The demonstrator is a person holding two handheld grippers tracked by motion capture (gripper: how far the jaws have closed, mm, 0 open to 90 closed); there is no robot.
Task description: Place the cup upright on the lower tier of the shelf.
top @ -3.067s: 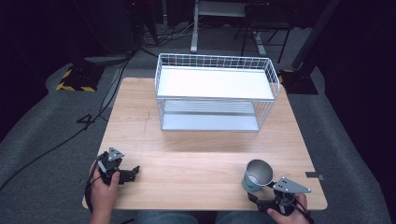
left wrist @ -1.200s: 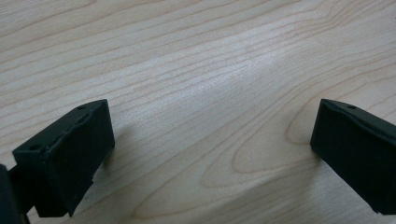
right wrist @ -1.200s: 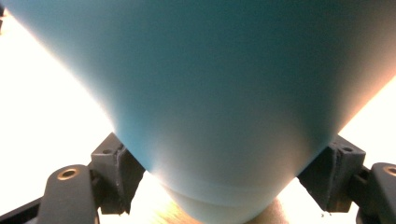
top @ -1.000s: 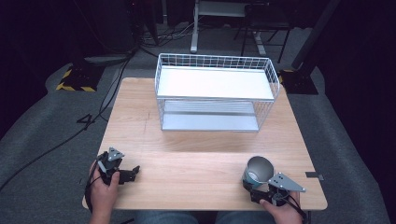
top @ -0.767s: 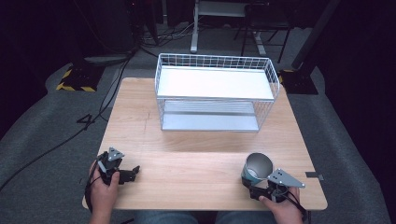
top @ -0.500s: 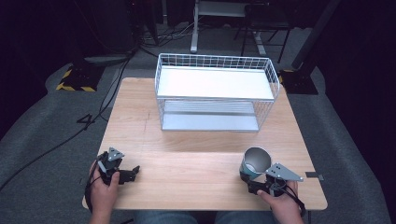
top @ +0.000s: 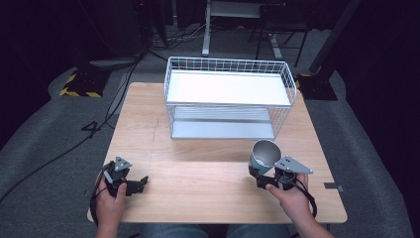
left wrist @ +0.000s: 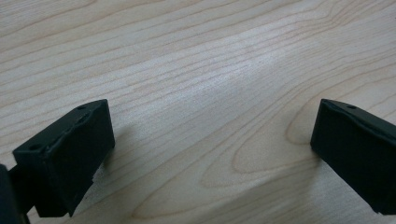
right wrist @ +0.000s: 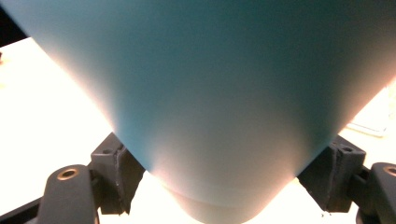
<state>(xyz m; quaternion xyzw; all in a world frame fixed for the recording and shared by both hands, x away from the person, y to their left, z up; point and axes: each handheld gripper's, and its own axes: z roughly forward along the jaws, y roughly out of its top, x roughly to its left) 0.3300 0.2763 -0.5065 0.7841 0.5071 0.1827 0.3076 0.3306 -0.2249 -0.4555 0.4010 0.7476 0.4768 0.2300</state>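
Note:
A teal cup (top: 263, 156) with a silvery inside is held at the front right of the wooden table (top: 198, 153), lifted and tilted, its mouth facing up and left. My right gripper (top: 262, 179) is shut on its lower part; in the right gripper view the cup (right wrist: 224, 93) looms large between both black pads (right wrist: 116, 172). My left gripper (top: 141, 182) rests low at the front left, open, with bare wood between its jaws. In the left gripper view the left gripper (left wrist: 210, 154) has its pads (left wrist: 70, 154) wide apart.
A white wire rack (top: 229, 99) with an upper and a lower shelf stands at the back middle of the table. The table's front edge lies just under both hands. Dark floor with cables surrounds the table.
The right gripper has lifted the cup and carried it a little left and toward the rack, tilting it. The left gripper has stayed put.

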